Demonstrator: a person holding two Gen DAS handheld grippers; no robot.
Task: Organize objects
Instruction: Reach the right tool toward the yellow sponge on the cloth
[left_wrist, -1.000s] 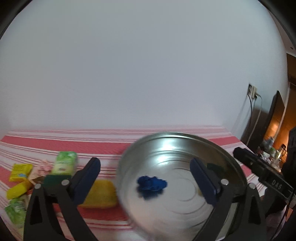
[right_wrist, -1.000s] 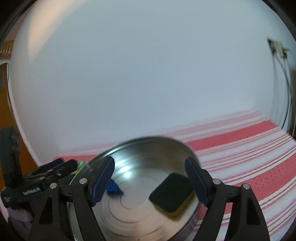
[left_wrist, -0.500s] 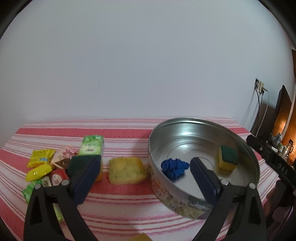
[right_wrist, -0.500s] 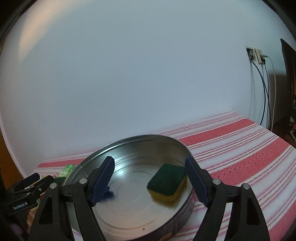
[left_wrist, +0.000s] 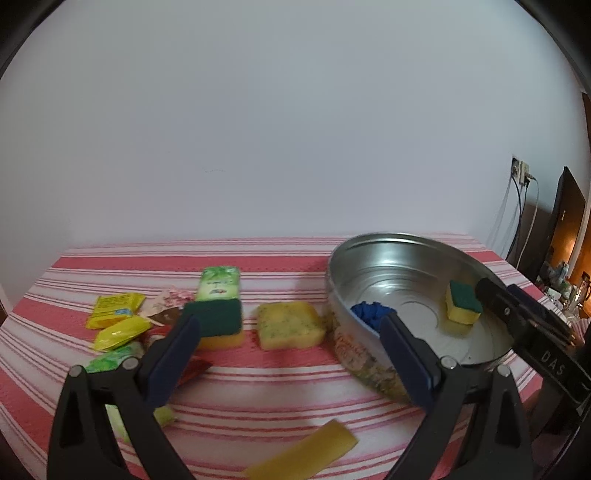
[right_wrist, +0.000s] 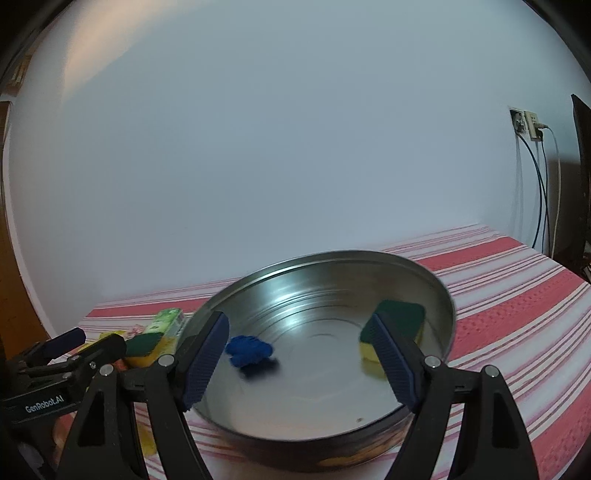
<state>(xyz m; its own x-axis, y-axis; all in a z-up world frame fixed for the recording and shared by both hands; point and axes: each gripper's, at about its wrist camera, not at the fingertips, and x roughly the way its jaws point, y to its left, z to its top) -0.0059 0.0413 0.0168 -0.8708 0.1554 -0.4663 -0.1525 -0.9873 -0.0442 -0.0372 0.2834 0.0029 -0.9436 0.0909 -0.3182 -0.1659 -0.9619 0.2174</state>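
- Left wrist view: we note the left gripper (left_wrist: 290, 349) spread wide, holding nothing — the round tin (left_wrist: 369, 354) sits to its right, with a blue object (left_wrist: 371, 314) and a green-topped sponge (left_wrist: 461, 302) inside; another sponge (left_wrist: 290, 325) lies just beside the tin.
- Right wrist view: we find the right gripper (right_wrist: 301, 360) likewise agape and empty — hovering over the tin (right_wrist: 448, 314).

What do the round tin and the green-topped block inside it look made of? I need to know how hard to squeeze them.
The round tin looks like thin sheet metal, bare and shiny inside: bright reflections and pressed concentric rings on the floor, with a printed outer wall. The green-topped block looks like a foam sponge, a soft yellow body under a dark green, probably abrasive layer.
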